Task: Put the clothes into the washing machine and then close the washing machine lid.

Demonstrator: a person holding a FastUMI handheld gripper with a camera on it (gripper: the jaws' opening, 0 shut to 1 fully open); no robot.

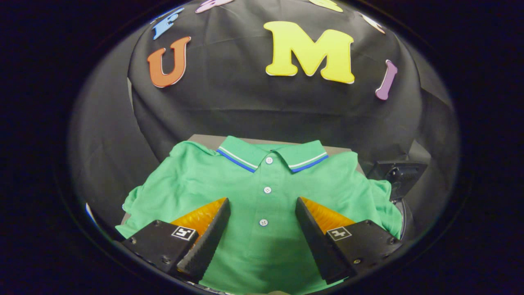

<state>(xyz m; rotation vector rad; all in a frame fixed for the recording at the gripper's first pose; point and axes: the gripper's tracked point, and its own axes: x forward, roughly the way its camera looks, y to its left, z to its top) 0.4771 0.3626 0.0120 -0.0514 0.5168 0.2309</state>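
A green polo shirt (262, 180) lies spread flat, its collar with white and blue stripes at the far end and a row of white buttons running toward me. My gripper (262, 200) hovers open over the shirt's lower front, and the button placket shows in the wide gap between the fingers. Both fingertips (223, 203) sit above the cloth, with nothing held between them. The shirt rests on a grey surface (204, 139) whose far edge shows beyond the collar.
A dark boxy device (399, 174) stands just past the shirt's right sleeve, with a curved dark rim (404, 219) below it. Black cloth hangs close behind the grey surface.
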